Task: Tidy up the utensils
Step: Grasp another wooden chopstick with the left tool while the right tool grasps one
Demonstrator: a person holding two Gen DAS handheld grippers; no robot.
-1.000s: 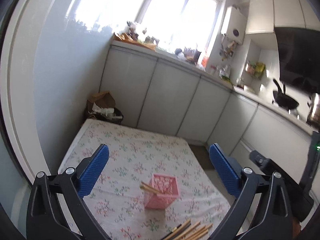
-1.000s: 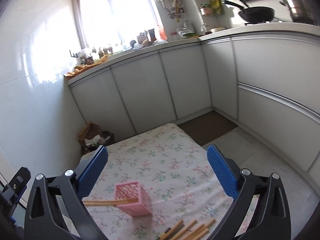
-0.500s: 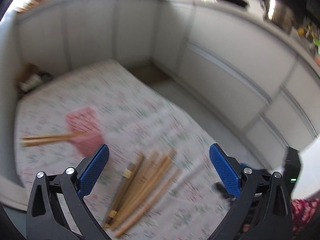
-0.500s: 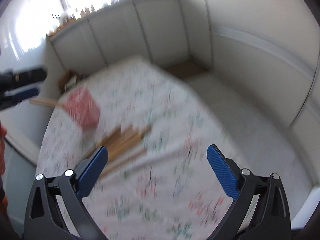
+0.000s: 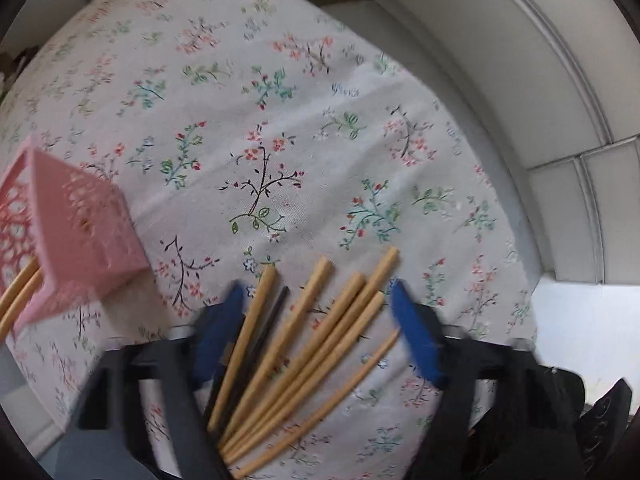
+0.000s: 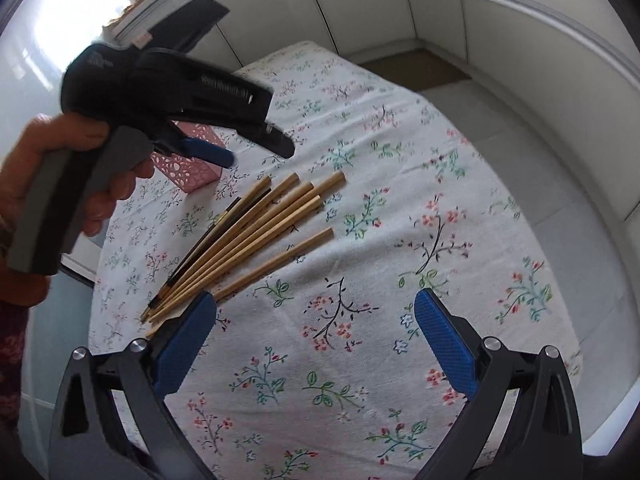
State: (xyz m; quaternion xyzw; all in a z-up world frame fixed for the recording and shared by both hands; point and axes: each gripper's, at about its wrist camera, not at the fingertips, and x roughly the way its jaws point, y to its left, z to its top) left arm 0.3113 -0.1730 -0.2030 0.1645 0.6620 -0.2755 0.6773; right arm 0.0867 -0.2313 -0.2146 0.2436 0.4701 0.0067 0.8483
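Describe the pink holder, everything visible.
The pink holder is a square, box-shaped plastic basket with lacy cut-out walls. It stands on the floral tablecloth, left of the loose chopsticks and apart from them. Two wooden chopsticks stick out of its open top. From the right wrist view the left gripper partly hides it. No gripper touches it.

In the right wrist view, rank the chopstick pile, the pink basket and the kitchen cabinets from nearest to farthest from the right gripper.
From the right gripper:
1. Chopstick pile, just ahead-left on the tablecloth.
2. Pink basket, beyond it, partly hidden by the left gripper.
3. Kitchen cabinets, past the table's far edge.
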